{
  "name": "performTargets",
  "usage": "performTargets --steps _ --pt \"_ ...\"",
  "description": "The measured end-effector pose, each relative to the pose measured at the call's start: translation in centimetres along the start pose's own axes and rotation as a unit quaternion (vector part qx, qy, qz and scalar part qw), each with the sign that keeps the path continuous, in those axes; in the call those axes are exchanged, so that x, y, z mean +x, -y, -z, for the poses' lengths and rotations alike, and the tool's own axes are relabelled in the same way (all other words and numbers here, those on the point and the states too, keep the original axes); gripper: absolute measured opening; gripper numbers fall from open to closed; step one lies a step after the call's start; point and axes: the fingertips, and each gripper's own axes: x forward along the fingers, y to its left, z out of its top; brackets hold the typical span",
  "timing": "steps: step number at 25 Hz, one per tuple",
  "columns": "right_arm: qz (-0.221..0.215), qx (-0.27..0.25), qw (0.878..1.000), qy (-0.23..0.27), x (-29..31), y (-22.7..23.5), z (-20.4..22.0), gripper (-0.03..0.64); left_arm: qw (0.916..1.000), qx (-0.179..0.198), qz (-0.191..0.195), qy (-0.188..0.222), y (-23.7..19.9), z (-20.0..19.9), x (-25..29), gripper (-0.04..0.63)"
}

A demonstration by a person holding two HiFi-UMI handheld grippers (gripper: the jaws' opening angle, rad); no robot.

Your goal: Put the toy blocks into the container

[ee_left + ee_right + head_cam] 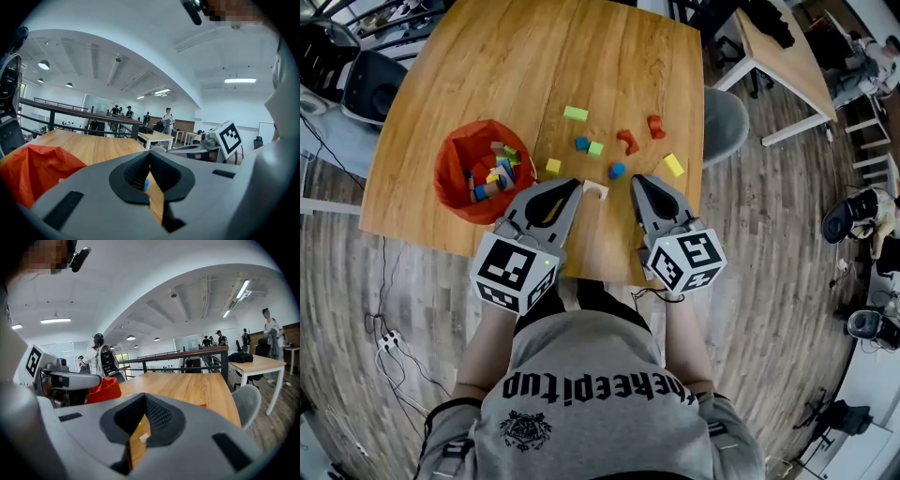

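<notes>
Wooden table holds loose blocks; shirt print reads "keepitup".

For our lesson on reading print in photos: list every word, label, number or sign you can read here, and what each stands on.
"thekeepitup": on the person's shirt, upside down in the head view; first letters less certain.
The emblem below it on the shirt: too small to read.
Square markers on the left gripper and right gripper: patterns only, no letters.
The toy blocks and container: no print visible.
</notes>
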Motion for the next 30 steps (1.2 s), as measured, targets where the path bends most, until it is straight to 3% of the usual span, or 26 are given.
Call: performTargets --steps 18,30 --pt "-0.065 -0.006 0.994 -0.09 4.6 0.6 4.0 0.027 0.9993 -0.019 -0.031 0.005 -1.5 0.4 1.1 0.015" --pt "-0.099 -0.029 0.977 -0.187 7.9 1.4 10.2 0.07 0.9983 -0.04 -0.041 -0.01 -2.4 1.7 2.2 0.015"
